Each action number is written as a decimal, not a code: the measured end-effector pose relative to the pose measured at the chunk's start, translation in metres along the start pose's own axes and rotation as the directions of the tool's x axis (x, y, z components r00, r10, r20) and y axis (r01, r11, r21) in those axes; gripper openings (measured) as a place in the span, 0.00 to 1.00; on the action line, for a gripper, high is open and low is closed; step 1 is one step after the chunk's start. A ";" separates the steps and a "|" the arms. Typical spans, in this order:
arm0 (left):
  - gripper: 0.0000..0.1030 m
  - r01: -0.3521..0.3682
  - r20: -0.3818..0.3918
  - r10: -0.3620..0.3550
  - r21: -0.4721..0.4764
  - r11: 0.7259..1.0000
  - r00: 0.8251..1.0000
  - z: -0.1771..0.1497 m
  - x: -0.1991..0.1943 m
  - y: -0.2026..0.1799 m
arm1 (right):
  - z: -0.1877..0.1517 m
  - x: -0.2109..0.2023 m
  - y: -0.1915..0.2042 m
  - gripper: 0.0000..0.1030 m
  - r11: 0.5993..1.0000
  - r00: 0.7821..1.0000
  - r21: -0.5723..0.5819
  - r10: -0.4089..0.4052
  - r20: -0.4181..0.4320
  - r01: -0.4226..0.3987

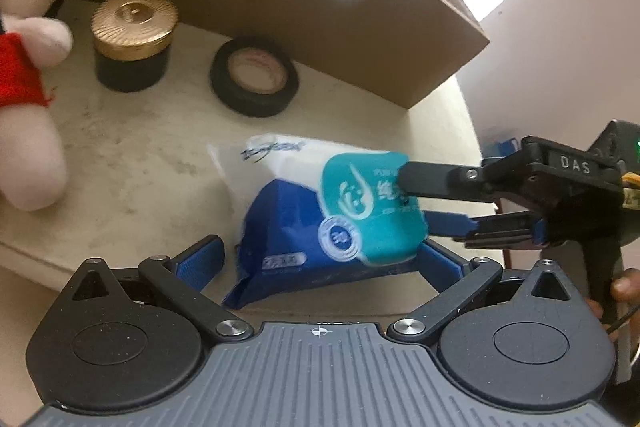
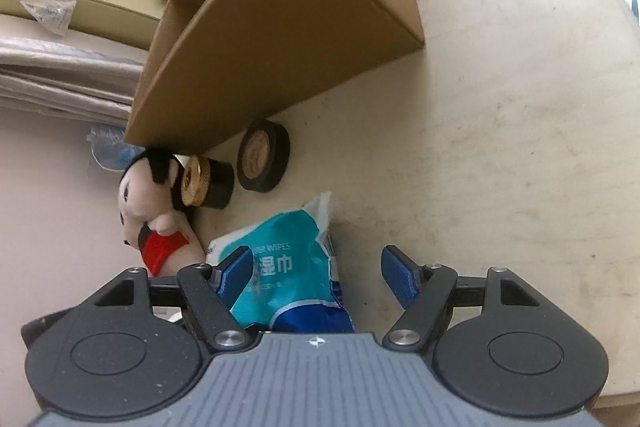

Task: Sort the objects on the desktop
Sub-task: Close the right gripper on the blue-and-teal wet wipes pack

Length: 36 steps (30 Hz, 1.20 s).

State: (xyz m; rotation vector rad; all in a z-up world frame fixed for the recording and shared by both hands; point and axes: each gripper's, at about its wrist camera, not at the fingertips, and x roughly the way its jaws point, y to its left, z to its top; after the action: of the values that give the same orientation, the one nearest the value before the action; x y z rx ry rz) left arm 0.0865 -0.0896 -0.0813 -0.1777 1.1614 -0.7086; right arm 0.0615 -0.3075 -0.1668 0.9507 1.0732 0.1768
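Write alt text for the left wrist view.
A blue-and-teal wet wipes packet lies between the open left hand-held gripper fingers while the right hand-held gripper reaches its end. Behind: black tape roll, gold-lidded black jar, brown cardboard box.

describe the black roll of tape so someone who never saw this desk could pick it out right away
Start at the big brown cardboard box standing on the pale tabletop. At the foot of its long side sit a black jar with a ribbed gold lid and, right beside it, the black roll of tape. It is the only ring-shaped thing there, a flat black ring with a tan cardboard core.
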 end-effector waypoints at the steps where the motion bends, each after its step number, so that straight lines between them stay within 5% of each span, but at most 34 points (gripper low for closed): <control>1: 1.00 0.003 0.001 -0.003 0.003 1.000 1.000 0.000 0.001 -0.001 | 0.000 0.001 0.001 0.72 1.000 1.000 -0.005 0.005 -0.001 -0.005; 8: 1.00 0.003 0.015 -0.003 0.043 0.999 1.000 0.003 0.007 -0.005 | -0.001 0.016 0.001 0.73 0.995 0.994 0.010 0.101 -0.047 -0.101; 17: 1.00 0.004 0.040 -0.006 0.043 0.999 0.999 0.000 0.007 -0.004 | -0.002 0.026 0.010 1.00 0.988 0.987 -0.012 0.151 -0.061 -0.152; 28: 1.00 0.000 0.027 -0.001 0.036 0.999 1.000 0.002 0.008 -0.004 | 0.009 0.026 -0.012 1.00 0.965 0.970 0.144 0.232 -0.072 -0.220; 36: 1.00 -0.003 0.028 0.002 0.039 0.999 1.000 0.002 0.009 -0.006 | 0.008 0.027 -0.007 1.00 0.972 0.972 0.100 0.219 -0.083 -0.211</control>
State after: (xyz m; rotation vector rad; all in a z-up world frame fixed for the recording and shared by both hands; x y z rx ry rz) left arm 0.0876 -0.0999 -0.0849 -0.1527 1.1199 -0.7243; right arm 0.0798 -0.3018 -0.1892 1.1507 1.0692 0.3563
